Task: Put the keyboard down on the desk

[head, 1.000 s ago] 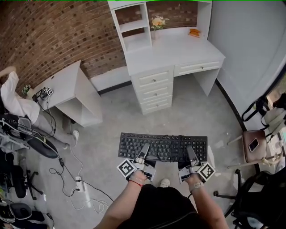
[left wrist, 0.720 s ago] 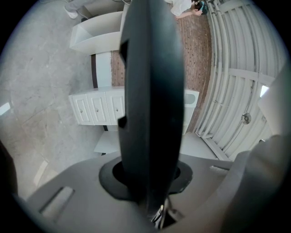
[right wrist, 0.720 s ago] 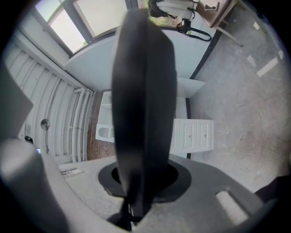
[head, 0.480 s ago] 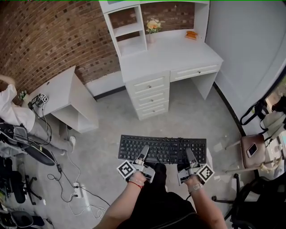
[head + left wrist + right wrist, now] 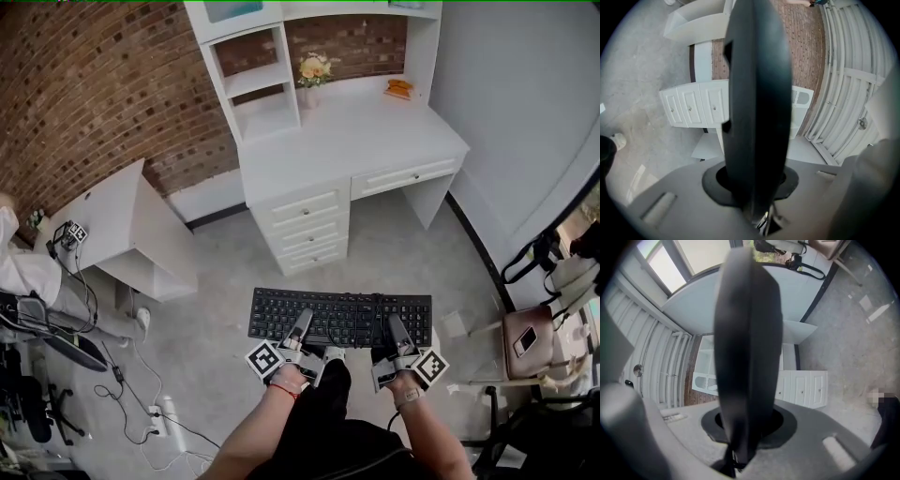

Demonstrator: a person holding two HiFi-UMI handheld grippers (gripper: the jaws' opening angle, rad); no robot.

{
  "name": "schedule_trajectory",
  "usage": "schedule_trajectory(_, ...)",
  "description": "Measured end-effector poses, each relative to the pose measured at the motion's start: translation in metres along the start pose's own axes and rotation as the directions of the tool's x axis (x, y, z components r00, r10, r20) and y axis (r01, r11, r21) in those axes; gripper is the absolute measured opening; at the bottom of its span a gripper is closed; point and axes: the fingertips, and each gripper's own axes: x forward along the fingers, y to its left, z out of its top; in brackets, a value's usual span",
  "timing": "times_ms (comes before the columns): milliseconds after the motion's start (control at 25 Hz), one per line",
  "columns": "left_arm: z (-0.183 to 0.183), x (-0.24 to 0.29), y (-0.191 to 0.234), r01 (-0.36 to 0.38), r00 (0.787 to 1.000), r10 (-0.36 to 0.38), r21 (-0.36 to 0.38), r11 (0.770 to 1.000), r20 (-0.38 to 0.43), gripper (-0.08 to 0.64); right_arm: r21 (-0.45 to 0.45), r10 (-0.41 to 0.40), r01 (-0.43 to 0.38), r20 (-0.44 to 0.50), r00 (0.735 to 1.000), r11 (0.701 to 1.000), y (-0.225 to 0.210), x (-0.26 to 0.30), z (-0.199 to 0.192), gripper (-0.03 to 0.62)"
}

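Concrete floor (image 5: 216, 309) lies under a flat black plastic keyboard (image 5: 281, 307), held level in the air. The left claw (image 5: 301, 321) and right claw (image 5: 394, 324) pinch its near edge, well apart from the white drawered surface (image 5: 347, 131).

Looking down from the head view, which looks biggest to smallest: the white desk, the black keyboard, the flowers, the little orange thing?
1. White desk with drawers
2. Flat black rectangular keyboard, though being nearer the camera enlarges it
3. Yellow flower bunch and small orange object on the desk: too alike to rank
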Motion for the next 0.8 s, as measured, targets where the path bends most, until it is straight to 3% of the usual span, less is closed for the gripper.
schedule_trajectory(800,0.081,0.157,0.028,-0.028,1.000,0.029,-0.030,0.999,0.006,0.075,0.002,-0.042,0.042,-0.014,0.999,0.999,-0.017,0.169,0.059,0.064)
